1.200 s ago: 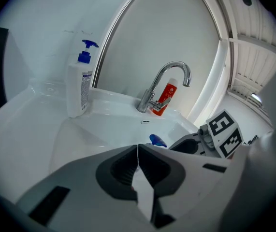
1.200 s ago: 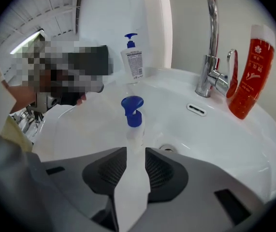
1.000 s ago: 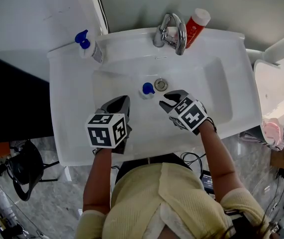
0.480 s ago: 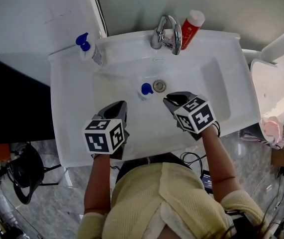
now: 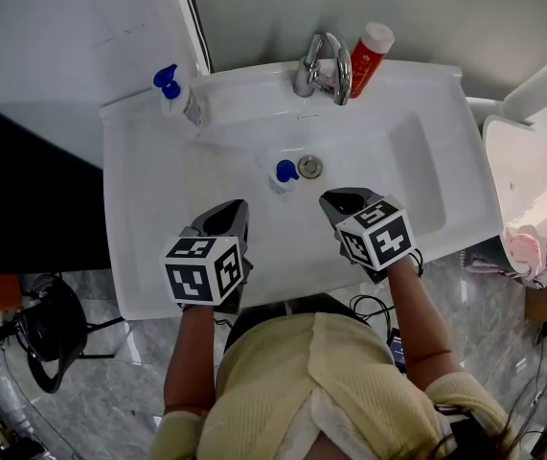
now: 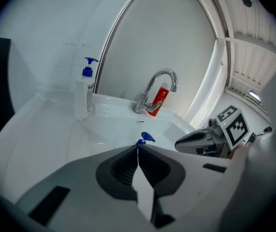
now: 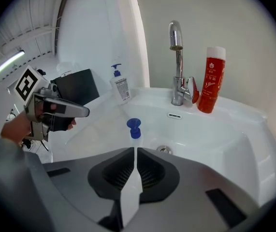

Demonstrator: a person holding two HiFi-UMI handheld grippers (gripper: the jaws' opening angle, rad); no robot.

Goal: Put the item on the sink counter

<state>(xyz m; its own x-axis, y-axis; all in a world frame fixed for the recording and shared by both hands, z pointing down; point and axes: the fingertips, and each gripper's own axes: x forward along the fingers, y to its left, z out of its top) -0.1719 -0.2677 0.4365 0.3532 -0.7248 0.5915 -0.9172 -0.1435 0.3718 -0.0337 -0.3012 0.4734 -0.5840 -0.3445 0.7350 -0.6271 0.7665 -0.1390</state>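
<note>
A small bottle with a blue top point(image 5: 284, 172) stands in the white sink basin point(image 5: 388, 171) beside the drain, also seen as the blue top point(image 6: 144, 138) and the bottle point(image 7: 134, 128). My left gripper point(image 5: 227, 215) hovers over the basin's near side, short of the bottle, its jaws point(image 6: 138, 149) shut and empty. My right gripper point(image 5: 343, 202) is level with it on the right, just near of the drain. Its jaws point(image 7: 135, 151) are closing, the tips almost meeting, with nothing between them.
At the basin's back stand a chrome faucet point(image 5: 326, 60) and a red bottle point(image 5: 371, 54). A pump soap bottle point(image 5: 172, 94) stands on the counter's back left corner point(image 5: 125, 123). A white fixture point(image 5: 527, 190) lies to the right, a black surface point(image 5: 24, 199) to the left.
Both grippers have drawn back toward the person, away from the bottle. The right gripper's jaws have come together from open.
</note>
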